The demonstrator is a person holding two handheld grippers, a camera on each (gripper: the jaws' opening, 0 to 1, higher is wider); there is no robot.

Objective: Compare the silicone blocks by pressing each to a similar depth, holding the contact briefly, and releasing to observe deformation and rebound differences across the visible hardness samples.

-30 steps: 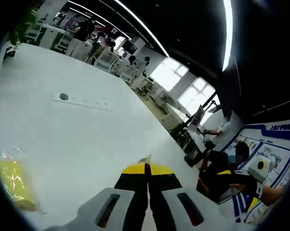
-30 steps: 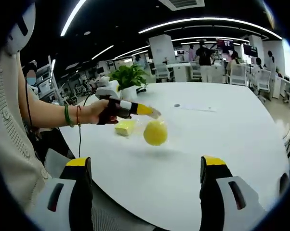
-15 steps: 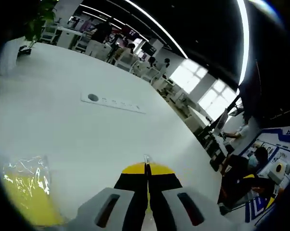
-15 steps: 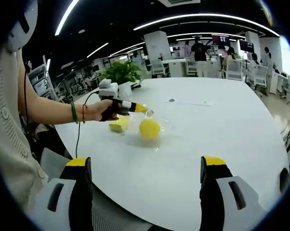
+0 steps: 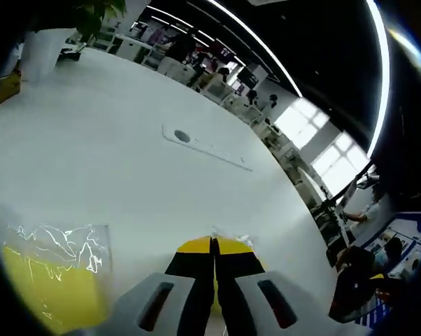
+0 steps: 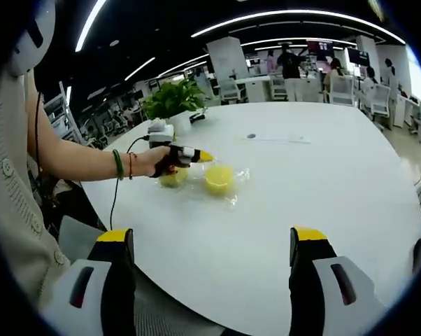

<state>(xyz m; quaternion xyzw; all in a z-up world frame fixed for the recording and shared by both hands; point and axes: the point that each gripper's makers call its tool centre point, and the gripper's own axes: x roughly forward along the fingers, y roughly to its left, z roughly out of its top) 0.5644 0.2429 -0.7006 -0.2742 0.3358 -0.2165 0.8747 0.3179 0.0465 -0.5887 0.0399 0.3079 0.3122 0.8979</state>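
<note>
A wide white table [image 6: 322,182] in an open office, seen from two hand-held grippers. In the right gripper view, the right gripper [image 6: 214,269] hangs above the near edge of the table with its two yellow-tipped jaws set wide apart and nothing between them, well apart from the samples. Farther across the table, a person's hand holds the left gripper [image 6: 196,155], whose yellow tip points down over two yellow silicone pieces wrapped in clear plastic: a round yellow block [image 6: 218,178] just beside the tip and a second, paler yellow block [image 6: 173,177] partly hidden under the hand. In the left gripper view, the left gripper's [image 5: 213,246] jaws are pressed together with no gap, and crinkled plastic shows just past the tip; a yellow wrapped sample [image 5: 53,280] lies at the lower left. Whether the tip is touching a block or only hovering just above it is hard to tell at this distance. Judging by this, the comparison seems to be in an early or middle stage: one press is about to happen or is under way, and at least the other block remains to be pressed, held and released.
</note>
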